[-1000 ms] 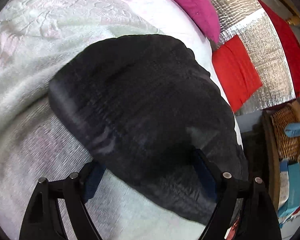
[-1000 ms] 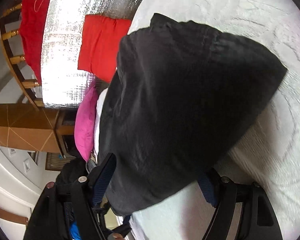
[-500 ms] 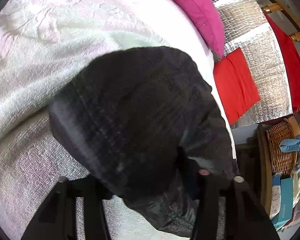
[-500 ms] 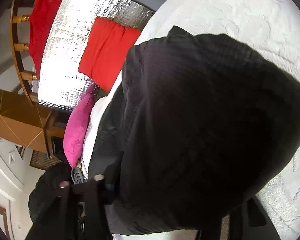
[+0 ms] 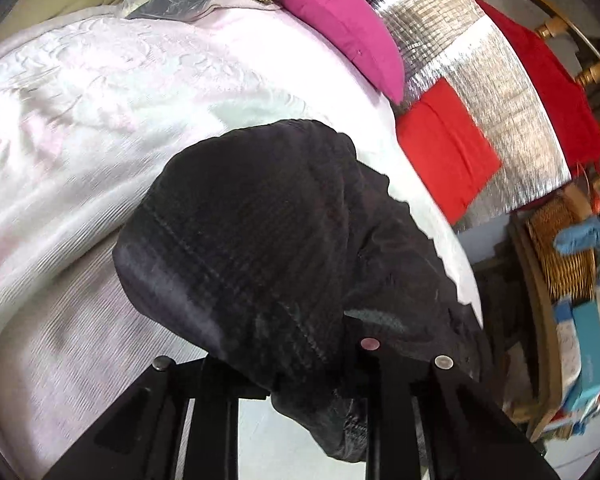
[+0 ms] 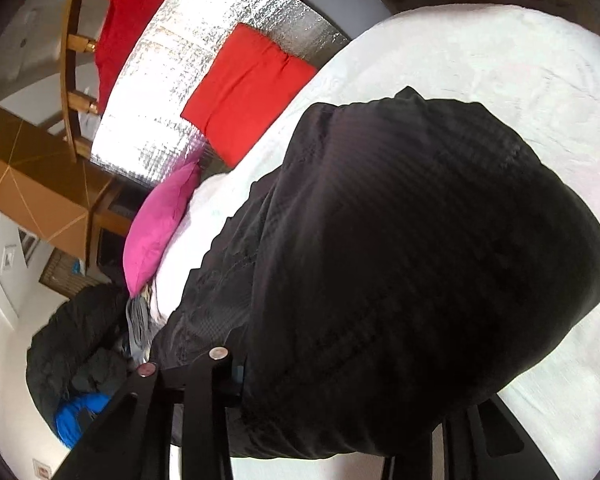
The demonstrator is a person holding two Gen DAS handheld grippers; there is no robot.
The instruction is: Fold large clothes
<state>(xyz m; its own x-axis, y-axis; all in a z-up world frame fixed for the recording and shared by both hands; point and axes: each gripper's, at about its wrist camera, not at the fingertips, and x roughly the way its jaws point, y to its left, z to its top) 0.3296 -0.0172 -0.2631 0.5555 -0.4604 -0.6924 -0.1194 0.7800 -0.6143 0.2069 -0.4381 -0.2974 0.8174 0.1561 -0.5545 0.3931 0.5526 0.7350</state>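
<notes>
A large black garment lies bunched on a white bedspread and reaches to the bed's edge. My left gripper is shut on a fold of it; the cloth drapes over and hides the fingertips. In the right wrist view the same black garment fills most of the frame. My right gripper is shut on its near edge, the cloth covering the space between the fingers. The bedspread shows beyond it.
A pink pillow lies at the head of the bed, also in the right view. A red cushion rests on silver foil sheeting beside the bed. A wicker basket stands at right. A dark jacket lies on the floor.
Both grippers went from open around the garment's edges to shut on the cloth. The garment has bunched up and lifted toward the cameras.
</notes>
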